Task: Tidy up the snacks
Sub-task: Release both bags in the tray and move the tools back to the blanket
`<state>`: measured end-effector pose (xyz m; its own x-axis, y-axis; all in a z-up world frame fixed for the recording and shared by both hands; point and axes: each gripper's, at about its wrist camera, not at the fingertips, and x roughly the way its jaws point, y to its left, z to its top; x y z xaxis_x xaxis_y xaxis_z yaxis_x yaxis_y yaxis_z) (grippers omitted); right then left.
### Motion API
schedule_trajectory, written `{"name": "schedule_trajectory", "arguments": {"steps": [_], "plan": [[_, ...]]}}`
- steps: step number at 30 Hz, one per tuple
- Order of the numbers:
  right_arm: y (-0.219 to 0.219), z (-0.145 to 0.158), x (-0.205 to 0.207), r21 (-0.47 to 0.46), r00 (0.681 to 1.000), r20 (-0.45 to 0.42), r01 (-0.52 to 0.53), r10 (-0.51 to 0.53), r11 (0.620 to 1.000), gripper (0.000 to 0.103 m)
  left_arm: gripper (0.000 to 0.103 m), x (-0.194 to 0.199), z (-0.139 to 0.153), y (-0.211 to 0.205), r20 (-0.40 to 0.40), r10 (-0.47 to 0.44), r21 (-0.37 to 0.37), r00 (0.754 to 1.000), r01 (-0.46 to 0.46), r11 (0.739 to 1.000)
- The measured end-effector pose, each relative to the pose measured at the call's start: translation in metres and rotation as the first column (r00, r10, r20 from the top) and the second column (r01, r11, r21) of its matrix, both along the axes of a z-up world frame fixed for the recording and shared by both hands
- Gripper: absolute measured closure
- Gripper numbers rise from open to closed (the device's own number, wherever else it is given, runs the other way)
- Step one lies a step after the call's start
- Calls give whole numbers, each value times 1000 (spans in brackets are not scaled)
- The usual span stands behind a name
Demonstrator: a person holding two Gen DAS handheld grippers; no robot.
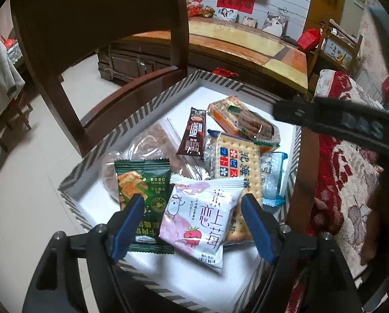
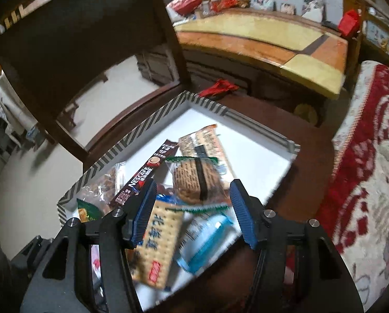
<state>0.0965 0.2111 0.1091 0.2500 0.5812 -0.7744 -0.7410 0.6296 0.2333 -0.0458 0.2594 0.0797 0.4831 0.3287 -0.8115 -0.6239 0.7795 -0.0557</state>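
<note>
Lying in the box: a loose heap of snack packets, all inside the striped box (image 1: 132, 122), which sits on a dark wooden chair seat (image 2: 285, 130).
Box: shallow, white floor, grey-and-white chevron rim.
Strawberry packet (image 1: 202, 216): white and lilac, red strawberry print, at the box's near edge, atop the pile.
Green cracker packet (image 1: 142, 182): dark green, just left of the strawberry packet, touching it.
Soda cracker pack (image 1: 236, 164): clear wrap, square pale crackers, toward the box's middle.
Coffee stick (image 2: 145, 174): dark brown, slanting toward the box's far left wall.
Blue packet (image 2: 205, 237): pale blue, by the box's right wall.
Left tool (image 1: 194, 224): fingers spread, above the strawberry packet, not pinching it.
Right tool (image 2: 192, 208): fingers spread, over the soda crackers and blue packet, gripping nothing.
</note>
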Motion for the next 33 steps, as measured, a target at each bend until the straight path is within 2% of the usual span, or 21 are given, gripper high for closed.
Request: {"name": "schedule_trajectory", "arguments": {"steps": [7, 13, 17, 25, 33], "plan": [[-60, 6, -12, 28, 998, 0, 62, -62, 998, 45, 19, 3, 14, -22, 27, -46, 26, 999, 45, 999], [-111, 5, -21, 43, 992, -35, 124, -123, 991, 45, 18, 15, 18, -53, 34, -123, 15, 992, 123, 992], [-142, 6, -27, 30, 988, -12, 154, -154, 988, 45, 18, 24, 20, -78, 32, -180, 19, 983, 180, 984], [-222, -4, -25, 29, 957, -42, 289, -288, 957, 45, 17, 47, 16, -136, 22, -326, 4, 945, 326, 945], [-291, -22, -15, 8, 905, -80, 419, -417, 908, 45, 16, 73, 8, -187, -1, -438, 1, 899, 438, 899]]}}
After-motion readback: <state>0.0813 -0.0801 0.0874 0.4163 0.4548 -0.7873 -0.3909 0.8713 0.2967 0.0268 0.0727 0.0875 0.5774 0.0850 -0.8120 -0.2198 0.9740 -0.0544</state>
